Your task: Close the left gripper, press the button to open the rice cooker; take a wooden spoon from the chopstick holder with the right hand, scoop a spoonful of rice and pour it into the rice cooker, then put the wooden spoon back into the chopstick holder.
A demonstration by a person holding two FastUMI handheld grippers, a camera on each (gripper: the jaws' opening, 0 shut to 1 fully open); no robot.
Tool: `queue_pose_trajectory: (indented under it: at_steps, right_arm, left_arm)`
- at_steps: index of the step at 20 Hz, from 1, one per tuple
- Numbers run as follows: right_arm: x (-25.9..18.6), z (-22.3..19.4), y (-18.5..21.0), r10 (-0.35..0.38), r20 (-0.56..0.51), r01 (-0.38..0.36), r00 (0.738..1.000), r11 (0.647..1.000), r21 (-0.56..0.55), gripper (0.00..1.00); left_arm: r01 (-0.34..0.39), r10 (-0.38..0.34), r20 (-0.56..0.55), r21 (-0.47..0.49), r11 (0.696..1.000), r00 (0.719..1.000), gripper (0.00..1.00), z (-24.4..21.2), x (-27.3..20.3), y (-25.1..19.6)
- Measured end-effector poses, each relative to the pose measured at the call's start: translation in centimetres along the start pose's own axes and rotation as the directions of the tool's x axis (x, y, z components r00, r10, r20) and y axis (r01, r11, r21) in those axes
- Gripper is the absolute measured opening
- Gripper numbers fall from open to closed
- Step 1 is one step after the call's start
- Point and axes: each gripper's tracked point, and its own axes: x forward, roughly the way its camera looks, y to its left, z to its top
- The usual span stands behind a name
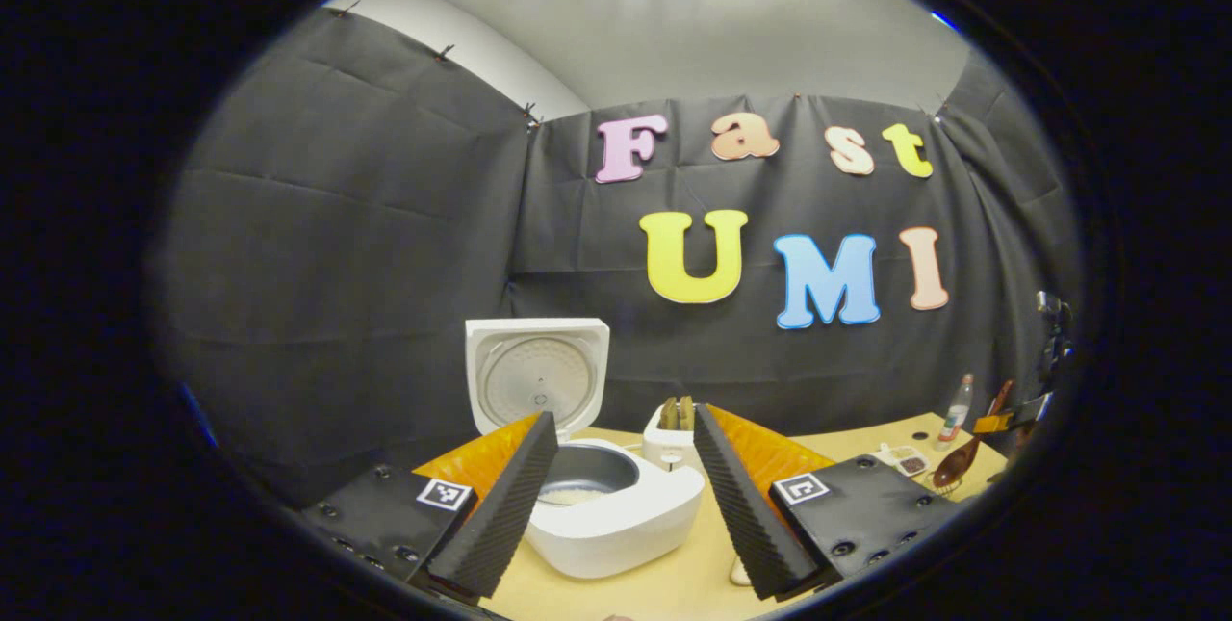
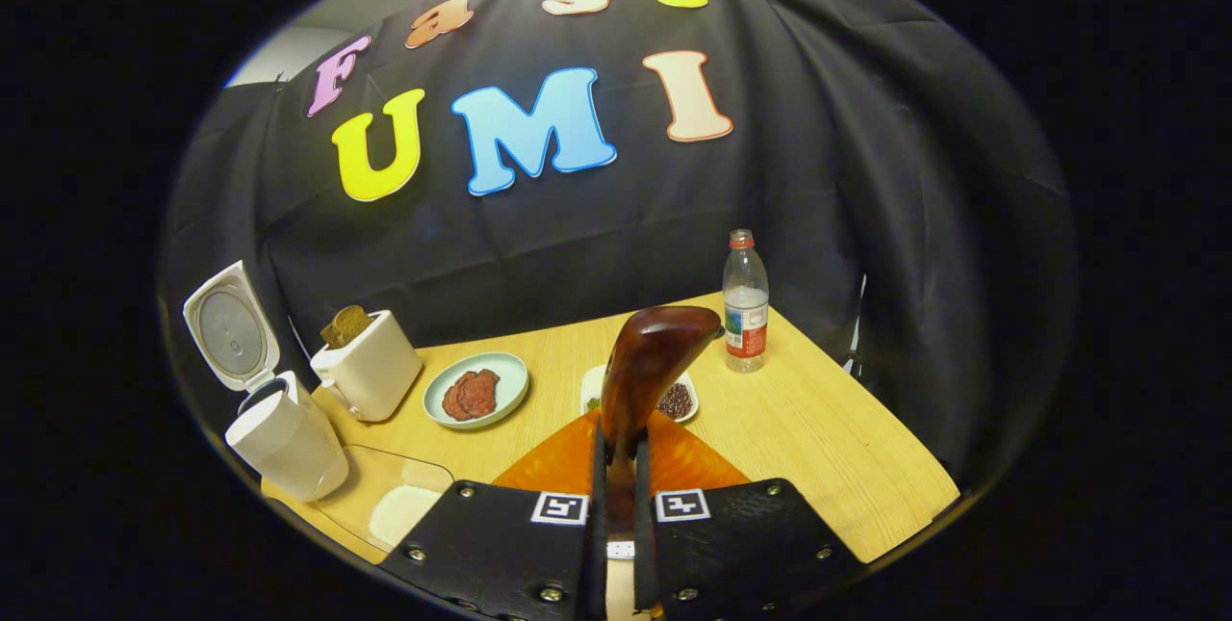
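Note:
The white rice cooker stands with its lid raised, and a little rice lies in the pot. My left gripper is open just in front of it, fingers on either side of the pot and touching nothing. My right gripper is shut on the handle of a dark wooden spoon held over the table, its bowl pointing away. Whether rice is in the spoon cannot be told. The rice cooker sits far to its left. The spoon also hangs at the far right in the left gripper view.
A white toaster with bread stands beside the cooker. A clear tray of rice lies near the table's front edge. Further along are a plate of red meat, a small divided dish and a water bottle.

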Motion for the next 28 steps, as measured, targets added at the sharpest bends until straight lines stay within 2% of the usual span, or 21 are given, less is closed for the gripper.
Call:
queue_pose_trajectory:
  at_steps: [4,10,11,17,18,22,23,27,28]
  right_arm:
    - [-1.7,1.5,2.9,0.002,0.039,-0.003,0.999,0.999,0.032,0.11]
    - [-3.1,1.3,8.7,0.042,0.065,-0.044,0.997,0.999,0.022,0.11]
    - [-3.2,1.3,9.7,0.049,0.075,-0.050,0.996,0.999,0.019,0.11]
    - [-2.6,-1.6,15.4,0.110,0.068,-0.109,0.992,0.994,-0.030,0.11]
    - [-2.1,-2.4,16.0,0.111,0.059,-0.108,0.992,0.993,-0.046,0.11]
    - [0.3,-6.3,16.9,0.071,0.005,-0.070,0.997,0.986,-0.152,0.11]
    - [0.8,-7.0,17.2,0.062,-0.006,-0.062,0.998,0.984,-0.168,0.11]
    - [2.8,-9.6,17.7,0.018,-0.032,-0.025,0.999,0.973,-0.231,0.11]
    - [3.2,-10.3,18.0,0.010,-0.041,-0.020,0.999,0.969,-0.246,0.11]
  left_arm:
    - [0.034,-0.034,-0.001,-0.002,0.999,0.999,0.98,-0.4,1.9,2.2]
    - [0.062,-0.062,-0.007,0.008,0.998,0.998,0.98,-1.0,3.3,5.7]
    - [0.063,-0.063,-0.009,0.012,0.998,0.998,0.94,-1.0,3.4,6.2]
    - [0.069,-0.068,-0.031,0.036,0.997,0.997,0.94,-2.5,4.1,9.3]
    - [0.071,-0.070,-0.034,0.033,0.997,0.997,0.98,-2.6,4.1,9.7]
    - [0.058,-0.056,-0.044,0.042,0.997,0.997,0.98,-3.3,3.8,12.3]
    - [0.052,-0.050,-0.050,0.048,0.997,0.997,0.94,-3.6,3.8,13.0]
    - [0.027,-0.023,-0.077,0.061,0.998,0.997,0.94,-4.5,3.6,15.5]
    - [0.023,-0.018,-0.079,0.060,0.998,0.997,0.98,-4.7,3.5,15.9]
